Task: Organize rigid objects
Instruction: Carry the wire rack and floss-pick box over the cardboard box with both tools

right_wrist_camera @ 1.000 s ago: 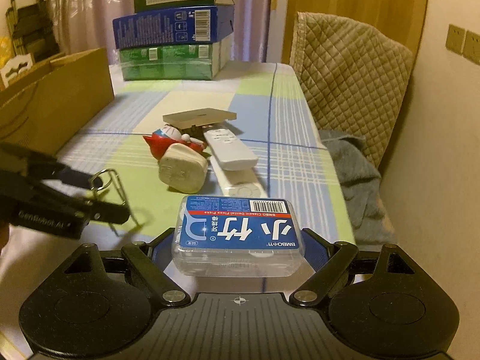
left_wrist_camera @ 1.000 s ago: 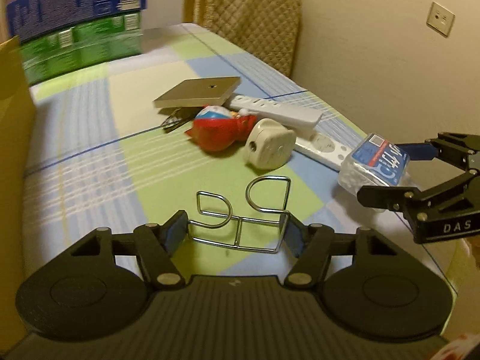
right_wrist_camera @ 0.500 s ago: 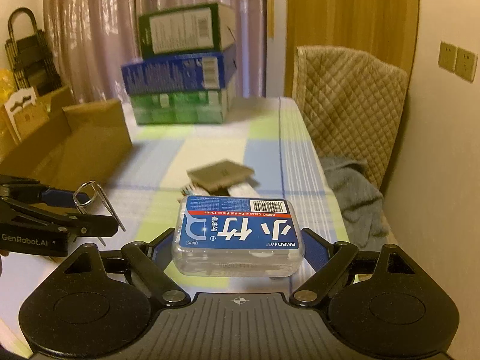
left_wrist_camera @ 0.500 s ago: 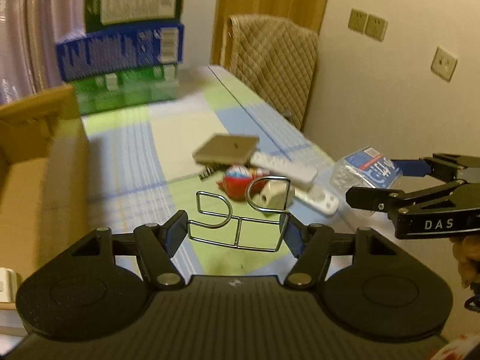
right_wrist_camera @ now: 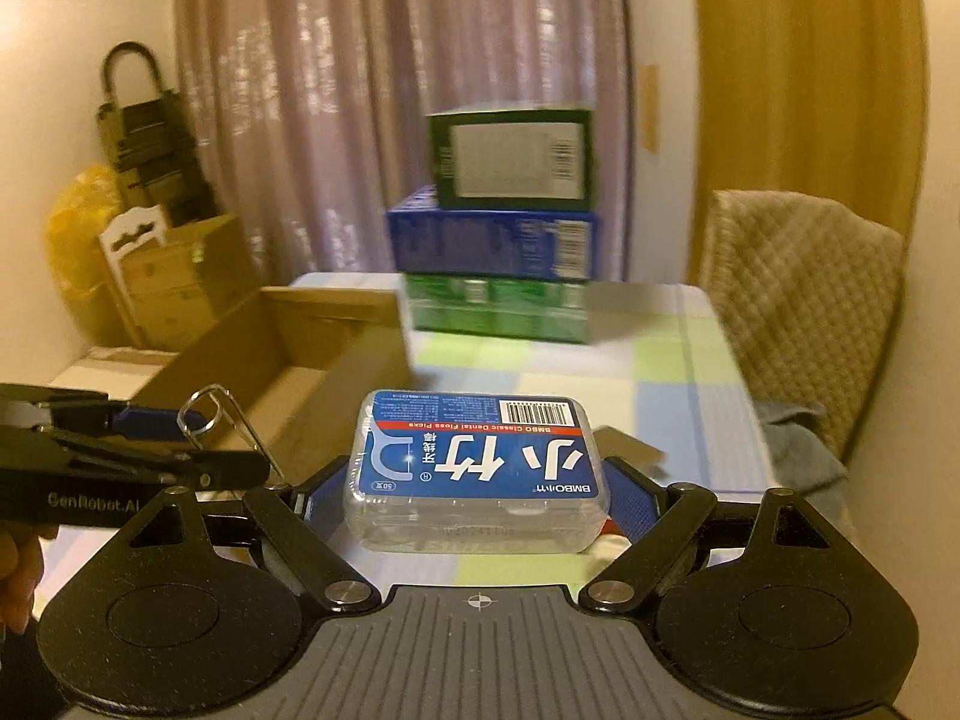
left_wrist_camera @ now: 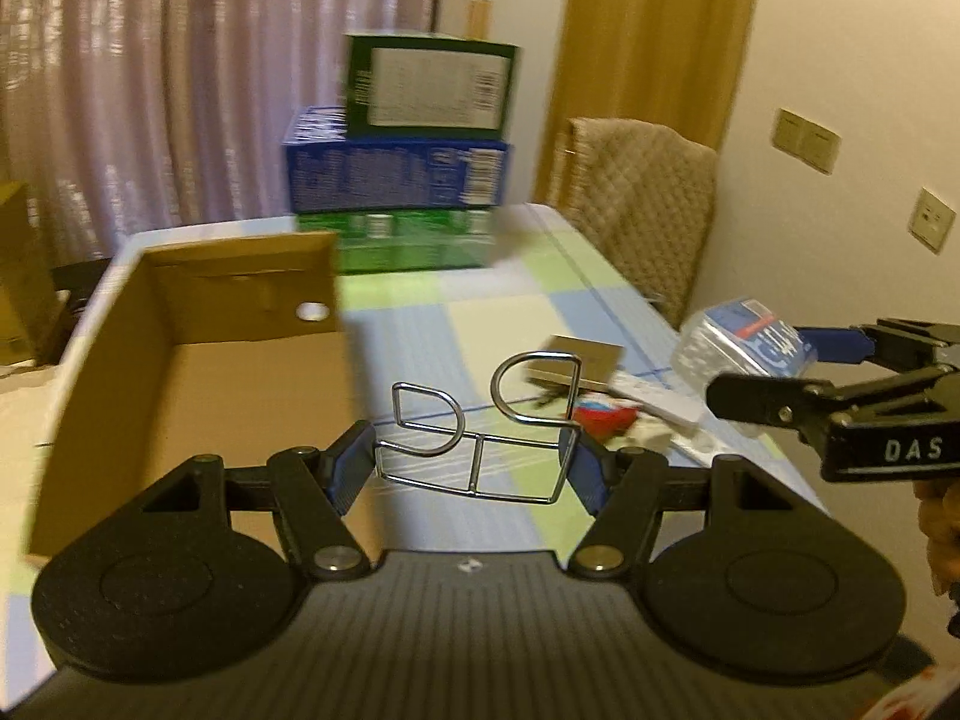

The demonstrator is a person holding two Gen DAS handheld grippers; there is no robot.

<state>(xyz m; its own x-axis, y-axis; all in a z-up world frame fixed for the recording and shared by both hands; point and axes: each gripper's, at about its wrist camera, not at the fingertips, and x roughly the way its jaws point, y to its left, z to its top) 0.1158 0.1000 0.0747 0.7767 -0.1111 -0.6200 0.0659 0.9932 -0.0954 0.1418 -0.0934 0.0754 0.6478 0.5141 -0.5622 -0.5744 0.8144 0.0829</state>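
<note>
Each camera sits just behind its own gripper and looks forward and somewhat downward along the fingers over the checked table [left_wrist_camera: 420,312]. The left wrist view has the open cardboard box [left_wrist_camera: 198,372] close on its left and the other gripper at its right edge. The right wrist view faces the same way from further right. Both share the stacked cartons [right_wrist_camera: 504,264], the curtain [left_wrist_camera: 210,90] and the padded chair [right_wrist_camera: 798,300].

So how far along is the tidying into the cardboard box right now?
Early on. The visible part of the cardboard box holds nothing. In hand: left gripper clamps the wire rack, right gripper clamps the floss pick box, both lifted. Left on the table: flat tan box, red toy, white remote.
</note>
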